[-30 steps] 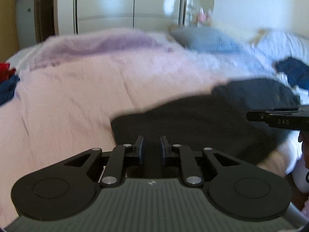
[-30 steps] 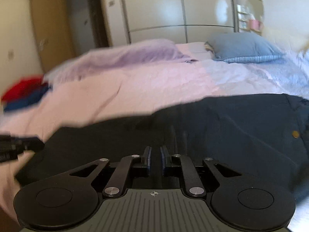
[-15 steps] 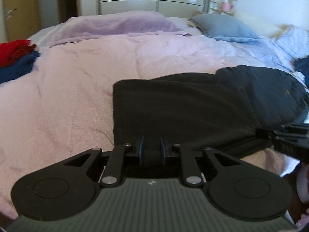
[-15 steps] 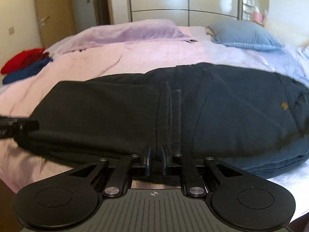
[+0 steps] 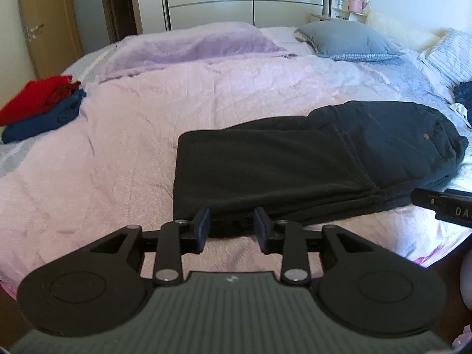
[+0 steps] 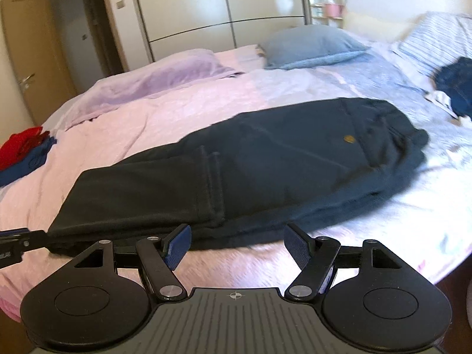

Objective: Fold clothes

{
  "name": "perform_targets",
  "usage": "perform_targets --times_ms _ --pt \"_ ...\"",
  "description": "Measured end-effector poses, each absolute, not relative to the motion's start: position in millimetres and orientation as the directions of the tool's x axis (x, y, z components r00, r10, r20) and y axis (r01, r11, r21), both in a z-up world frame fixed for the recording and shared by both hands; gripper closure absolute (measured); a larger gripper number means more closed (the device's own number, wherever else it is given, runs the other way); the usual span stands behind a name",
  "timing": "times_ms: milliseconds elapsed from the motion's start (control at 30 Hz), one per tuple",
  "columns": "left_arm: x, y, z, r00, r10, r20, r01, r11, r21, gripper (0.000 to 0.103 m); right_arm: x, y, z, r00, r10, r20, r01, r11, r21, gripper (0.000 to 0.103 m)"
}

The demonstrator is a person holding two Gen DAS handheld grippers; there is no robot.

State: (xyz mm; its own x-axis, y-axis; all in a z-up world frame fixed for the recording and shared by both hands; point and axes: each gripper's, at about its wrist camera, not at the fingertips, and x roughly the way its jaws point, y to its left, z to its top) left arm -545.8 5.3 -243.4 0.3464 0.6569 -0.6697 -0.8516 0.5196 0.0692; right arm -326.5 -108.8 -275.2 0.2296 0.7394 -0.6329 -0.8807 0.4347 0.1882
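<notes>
Dark, almost black trousers of heavy cotton (image 5: 295,171), already folded once along their length with the leg hems doubled back over the thighs, lying flat on the pale pink quilted bedspread (image 5: 124,135) near the bed's front edge. Long axis running across both views, roughly parallel to that edge: folded end toward the left, waistband with its small brass button (image 6: 349,138) toward the right. Left gripper (image 5: 232,226) just clear of the near left corner of the trousers, jaws having just been opening, now partly apart, nothing pinched between the blue pads, dark cloth only seen past them. Right gripper (image 6: 237,243) likewise drawn back from the near long edge, about at the doubled hems, jaws having just been opening and now spread wide, only bedspread and the cloth's edge showing in the gap. Trousers thus straight ahead of and slightly below both tools, each gripper near its own half: left nearer the folded end, right nearer the middle, waist end farthest off. Judged next: another fold across the long axis, folded end toward waistband, calling for a fresh grip along the left short end. Elsewhere, a folded red garment atop a folded blue one (image 5: 41,103) at the far left, a grey-blue pillow (image 5: 348,39) at the head, a crumpled dark blue garment (image 6: 455,85) at the right.
</notes>
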Motion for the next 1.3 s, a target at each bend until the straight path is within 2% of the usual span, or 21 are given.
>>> perform_targets --times_ms 433,767,867,933,1100,1167,1267,1300 --pt "-532.3 -24.0 -242.3 0.303 0.677 -0.671 -0.852 0.507 0.127 0.071 -306.2 -137.5 -281.2 0.227 0.725 -0.650 -0.852 0.471 0.227 0.030" --pt "-521.9 -6.4 -256.6 0.380 0.629 -0.678 -0.821 0.567 0.066 0.071 -275.5 -130.6 -305.3 0.227 0.690 -0.687 -0.810 0.525 0.259 0.030" --pt "-520.0 4.4 -258.7 0.421 0.618 -0.664 -0.811 0.585 0.031 0.071 -253.1 -135.3 -312.0 0.207 0.722 -0.661 -0.770 0.537 0.345 0.030" --pt "-518.5 13.4 -259.9 0.445 0.612 -0.654 -0.805 0.593 0.006 0.071 -228.6 -143.5 -314.9 0.188 0.765 -0.616 -0.710 0.539 0.453 0.030" --pt "-509.2 42.8 -263.2 0.480 0.607 -0.633 -0.802 0.597 -0.036 0.071 -150.0 -174.7 -335.5 0.188 0.857 -0.481 -0.393 0.514 0.762 0.030" --pt "-504.3 52.6 -265.6 0.490 0.600 -0.633 -0.799 0.600 -0.049 0.071 -125.8 -183.7 -344.7 0.206 0.873 -0.441 -0.287 0.485 0.826 0.031" --pt "-497.0 65.6 -270.7 0.505 0.583 -0.636 -0.793 0.605 -0.075 0.071 -103.7 -190.3 -350.6 0.214 0.887 -0.409 -0.214 0.451 0.867 0.031" --pt "-494.6 69.1 -272.7 0.510 0.577 -0.638 -0.791 0.606 -0.083 0.071 -97.8 -190.8 -352.8 0.203 0.891 -0.406 -0.190 0.443 0.876 0.034"
